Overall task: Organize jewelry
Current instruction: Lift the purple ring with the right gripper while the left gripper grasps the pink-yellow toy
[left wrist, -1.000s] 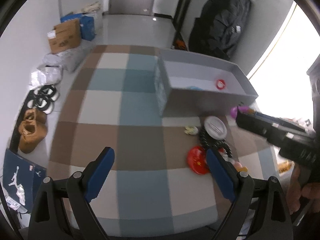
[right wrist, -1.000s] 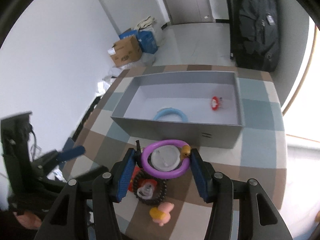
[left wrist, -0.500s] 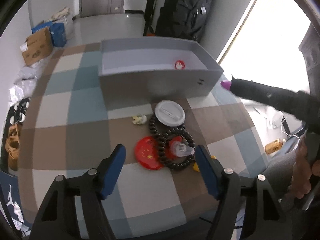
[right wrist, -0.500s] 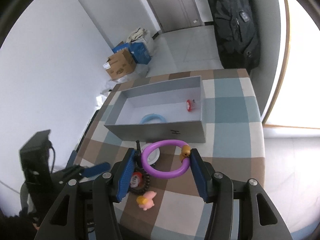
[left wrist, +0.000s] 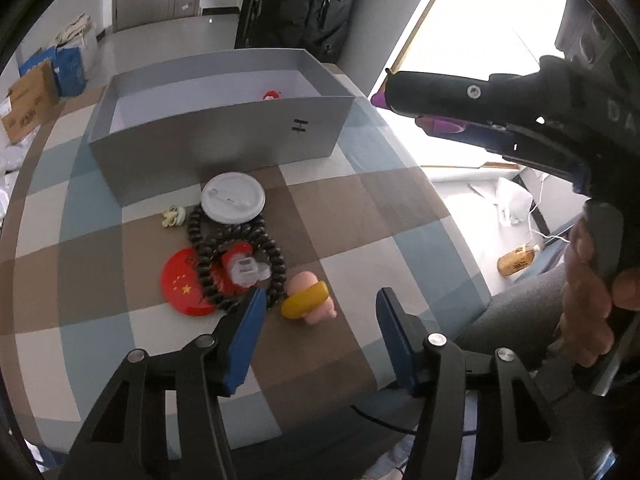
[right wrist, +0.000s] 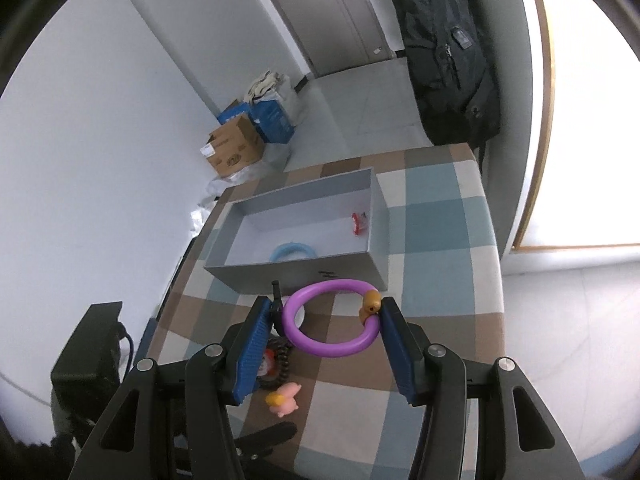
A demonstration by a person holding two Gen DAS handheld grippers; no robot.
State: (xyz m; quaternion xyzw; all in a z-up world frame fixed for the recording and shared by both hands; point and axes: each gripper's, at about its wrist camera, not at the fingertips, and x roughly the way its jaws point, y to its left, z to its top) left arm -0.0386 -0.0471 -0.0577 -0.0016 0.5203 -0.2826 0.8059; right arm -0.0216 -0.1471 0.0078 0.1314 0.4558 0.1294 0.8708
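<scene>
— Checked cloth in brown, blue and cream is spread over the round table (left wrist: 360, 216), and the open grey rectangular box (left wrist: 224, 132) is set toward its far side. What is kept inside?

— A light-blue ring (right wrist: 293, 251) and a small red trinket (right wrist: 359, 223) are seen on the box floor. Outside it, just in front of its near wall, a white round lid (left wrist: 233, 197), a coil of dark beads (left wrist: 236, 260), a flat red disc with yellow stars (left wrist: 182, 282) and a pink figure banded in yellow (left wrist: 309, 301) are left on the cloth.

— And the piece now carried?

— A purple plastic ring with a small amber bead (right wrist: 332, 318) is clamped across its width by the right gripper (right wrist: 325, 344), held clear above the cloth. The box lies ahead of those jaws and slightly to the left, its long axis running crosswise to the fingers, so a forward reach over the near wall is judged to be needed before release.

— Is the left gripper (left wrist: 320, 332) used?

— Nothing is held; its jaws are spread wide, with the pink figure just beyond the tips, making that hand the nearer one for it.
</scene>
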